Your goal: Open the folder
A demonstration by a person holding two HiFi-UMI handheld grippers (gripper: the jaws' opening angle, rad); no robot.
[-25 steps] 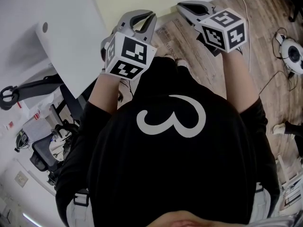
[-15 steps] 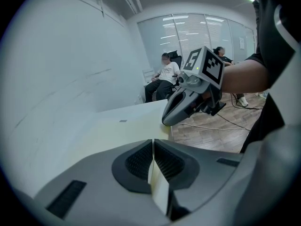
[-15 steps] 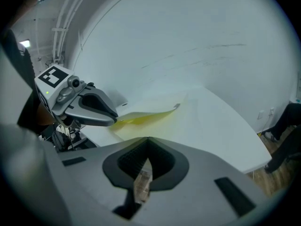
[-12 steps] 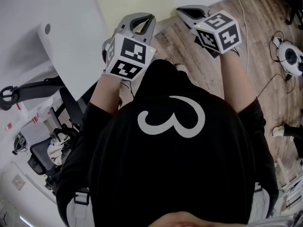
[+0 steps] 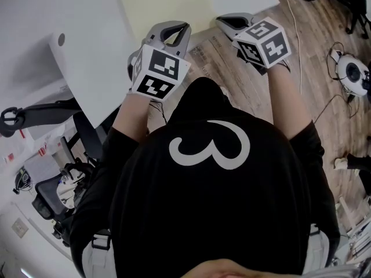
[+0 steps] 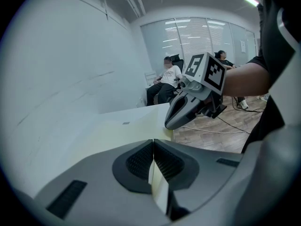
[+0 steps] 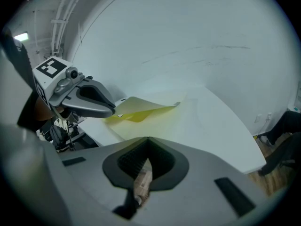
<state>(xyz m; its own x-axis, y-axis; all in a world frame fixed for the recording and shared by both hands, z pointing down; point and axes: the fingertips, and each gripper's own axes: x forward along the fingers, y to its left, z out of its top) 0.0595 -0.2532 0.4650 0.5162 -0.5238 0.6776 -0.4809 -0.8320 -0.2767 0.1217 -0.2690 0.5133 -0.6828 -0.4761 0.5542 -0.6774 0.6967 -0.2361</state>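
Plainly, the left tool (image 6: 153,142) is clenched: its two dark pads meet at the tips, and a thin pale yellow edge sits pinched between them. That edge belongs to the folder (image 7: 141,109), which lies on the white table (image 7: 221,121) close to the near edge. In the head view it sits at about 12 o'clock from the person, straight ahead of the left tool.

From the right gripper view, the left tool shows at about 9 o'clock. Its tip is on the near corner of the folder's top cover. That cover is lifted off the lower sheet and curves upward, with a darker yellow wedge of shadow under it. The lower sheet stays flat on the table.

The right tool (image 7: 148,140) is clenched too, its pads touching at the tips and holding nothing. Through the slit below the pads only the wooden floor (image 5: 255,91) shows. In the head view this tool sits at about 2 o'clock from the left tool, near the table's edge and apart from the folder. Both tools point forward and downward.

In the left gripper view, a seated person (image 6: 167,81) is at about 12 o'clock, far off by the windows.
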